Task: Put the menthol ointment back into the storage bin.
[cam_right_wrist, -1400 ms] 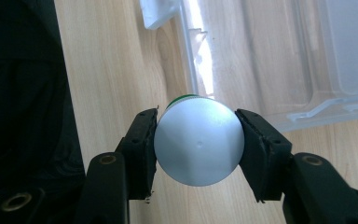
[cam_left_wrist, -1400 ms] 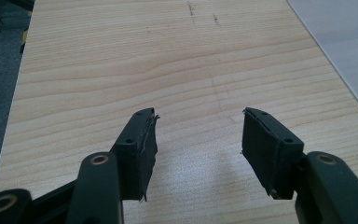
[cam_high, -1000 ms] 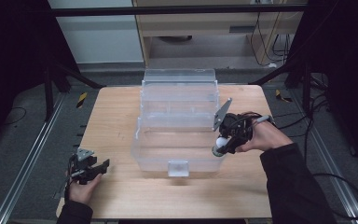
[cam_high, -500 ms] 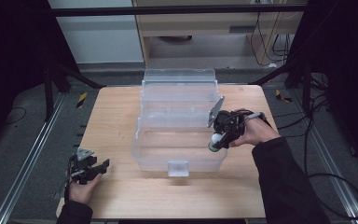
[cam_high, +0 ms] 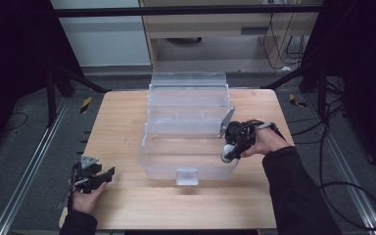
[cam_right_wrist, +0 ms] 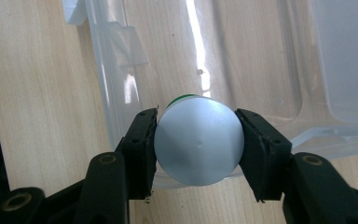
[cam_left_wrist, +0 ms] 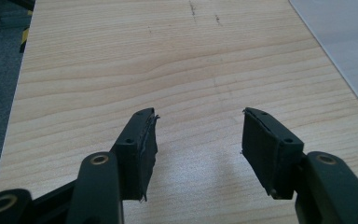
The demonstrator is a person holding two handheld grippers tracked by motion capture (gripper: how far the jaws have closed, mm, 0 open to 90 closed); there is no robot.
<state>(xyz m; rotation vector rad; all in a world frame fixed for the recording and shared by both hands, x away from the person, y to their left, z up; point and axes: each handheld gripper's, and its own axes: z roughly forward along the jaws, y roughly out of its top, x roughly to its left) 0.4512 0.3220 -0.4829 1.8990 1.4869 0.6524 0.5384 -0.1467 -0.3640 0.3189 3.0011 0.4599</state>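
Observation:
A clear plastic box (cam_high: 186, 161) with its lid raised stands in the middle of the wooden table (cam_high: 127, 112). My right gripper (cam_high: 231, 147) hangs over the box's front right corner, shut on a round can (cam_high: 226, 155). In the right gripper view the can (cam_right_wrist: 198, 144) shows a silver end and a green rim, and the pads (cam_right_wrist: 144, 140) press on both its sides above the box wall (cam_right_wrist: 105, 79). My left gripper (cam_high: 98, 175) rests at the table's front left. Its jaws stand apart in the left gripper view (cam_left_wrist: 198, 121), with bare wood between them.
The box has a small latch tab (cam_high: 187, 176) on its front wall. A corner of the box (cam_left_wrist: 345, 42) shows at the upper right of the left gripper view. Dark floor, metal rails (cam_high: 34, 161) and cables (cam_high: 342, 191) surround the table.
My right gripper has moved left and down with the can, closer to the box's front right corner. The left gripper has stayed in place.

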